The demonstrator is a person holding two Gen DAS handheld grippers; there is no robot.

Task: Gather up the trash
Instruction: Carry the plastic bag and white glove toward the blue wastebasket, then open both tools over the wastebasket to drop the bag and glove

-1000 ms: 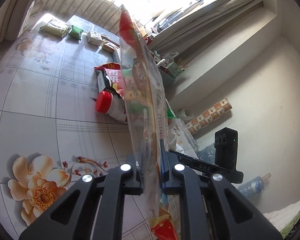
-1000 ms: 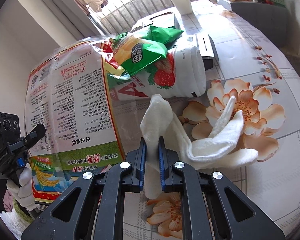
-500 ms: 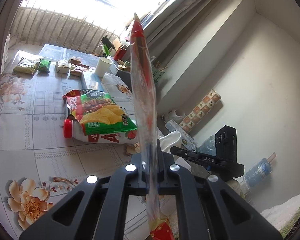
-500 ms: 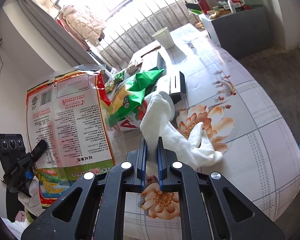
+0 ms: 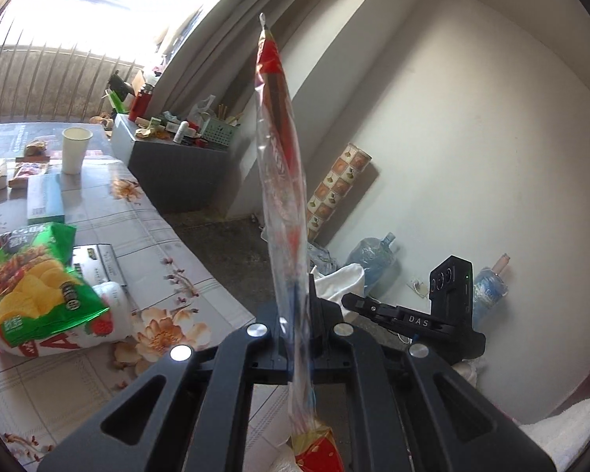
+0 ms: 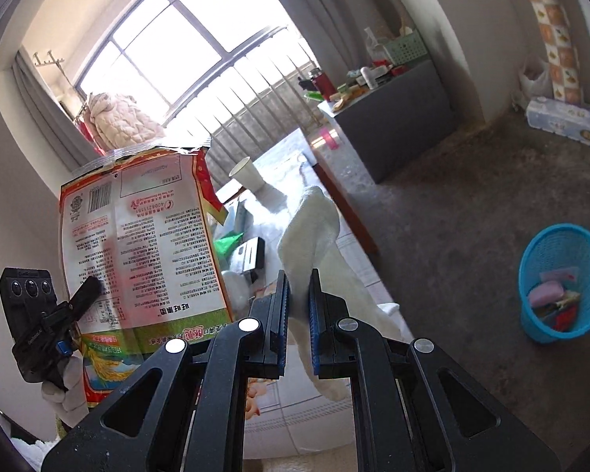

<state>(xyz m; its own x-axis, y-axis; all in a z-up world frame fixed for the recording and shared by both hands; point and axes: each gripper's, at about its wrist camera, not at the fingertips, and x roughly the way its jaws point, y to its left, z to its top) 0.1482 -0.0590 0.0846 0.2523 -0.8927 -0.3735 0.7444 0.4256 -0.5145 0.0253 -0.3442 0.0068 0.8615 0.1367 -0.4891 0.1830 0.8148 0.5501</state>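
Left gripper pinching empty snack bag, upright between its jaws. Right gripper clamped on white cloth. Carrying step, apparently; next, swinging both rightward over blue bin, then releasing.

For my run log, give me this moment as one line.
left gripper: shut on bag | right gripper: shut on cloth | bin: on floor

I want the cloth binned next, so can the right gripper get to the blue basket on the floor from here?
Probably yes: the right gripper, shut on the white cloth, has bare floor between it and the blue basket, whose open top looks only part full.
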